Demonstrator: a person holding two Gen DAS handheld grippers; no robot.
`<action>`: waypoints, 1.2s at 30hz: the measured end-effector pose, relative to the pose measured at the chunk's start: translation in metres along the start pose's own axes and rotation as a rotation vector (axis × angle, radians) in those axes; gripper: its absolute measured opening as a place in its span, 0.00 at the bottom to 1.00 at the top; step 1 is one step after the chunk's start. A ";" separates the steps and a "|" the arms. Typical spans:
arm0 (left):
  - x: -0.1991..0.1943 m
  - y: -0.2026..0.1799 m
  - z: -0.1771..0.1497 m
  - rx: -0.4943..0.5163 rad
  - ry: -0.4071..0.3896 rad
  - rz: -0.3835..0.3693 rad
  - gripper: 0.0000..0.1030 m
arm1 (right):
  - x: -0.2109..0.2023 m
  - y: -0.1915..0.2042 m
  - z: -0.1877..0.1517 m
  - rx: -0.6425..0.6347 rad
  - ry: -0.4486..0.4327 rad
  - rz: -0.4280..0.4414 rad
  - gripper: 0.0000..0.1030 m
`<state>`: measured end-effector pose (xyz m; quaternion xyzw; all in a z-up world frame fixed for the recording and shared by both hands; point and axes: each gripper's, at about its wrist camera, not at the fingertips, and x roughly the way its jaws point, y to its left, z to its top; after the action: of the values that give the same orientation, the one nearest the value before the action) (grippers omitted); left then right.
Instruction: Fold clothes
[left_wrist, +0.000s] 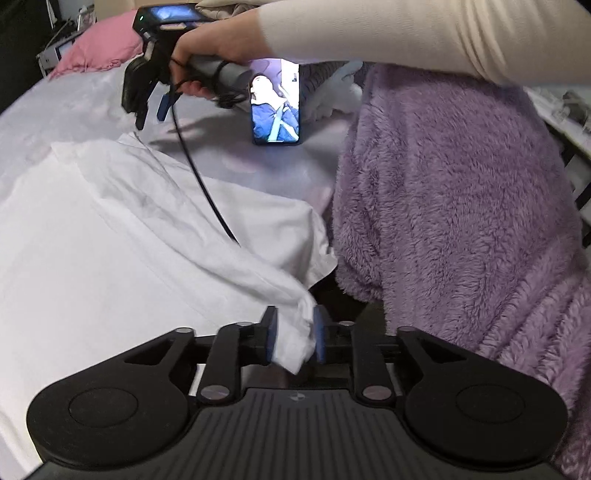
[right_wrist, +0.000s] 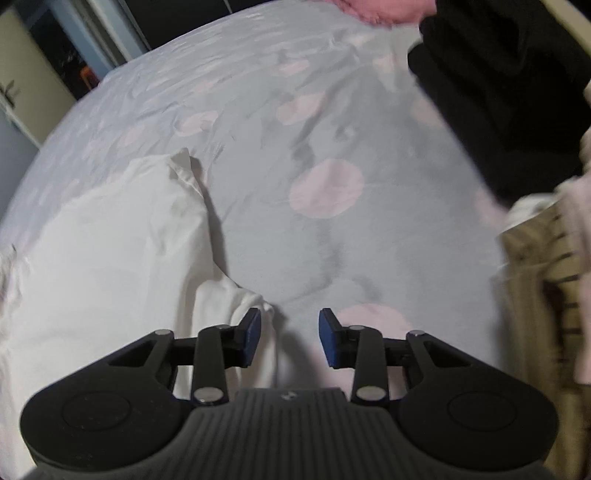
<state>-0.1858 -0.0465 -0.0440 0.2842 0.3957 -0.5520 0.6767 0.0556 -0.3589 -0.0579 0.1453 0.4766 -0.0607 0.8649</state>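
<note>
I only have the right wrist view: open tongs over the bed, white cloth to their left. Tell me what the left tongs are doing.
Observer: The left tongs are shut on a bunched corner of the white garment, near the bed's edge.
Operator: Report what lies beside that corner.
Observer: A fluffy purple blanket is heaped just to its right, touching the garment's edge.
Operator: Name anything else on the bed I should avoid.
Observer: A phone with its screen lit is propped upright beyond the garment, just under the right hand.
Operator: Tell me about my cable.
Observer: A black cable hangs from the right tongs and trails across the garment.
</note>
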 end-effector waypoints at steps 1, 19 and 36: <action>-0.003 0.003 -0.001 0.000 -0.017 -0.009 0.29 | -0.007 0.001 -0.004 -0.023 -0.008 -0.015 0.38; 0.059 0.107 -0.026 -0.321 -0.005 0.057 0.28 | -0.128 0.019 -0.184 -0.003 0.010 0.186 0.38; 0.091 0.107 -0.028 -0.408 -0.026 0.014 0.00 | -0.107 0.051 -0.268 0.085 0.171 0.275 0.02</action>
<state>-0.0810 -0.0461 -0.1412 0.1367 0.4889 -0.4592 0.7289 -0.2061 -0.2314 -0.0930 0.2505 0.5211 0.0508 0.8144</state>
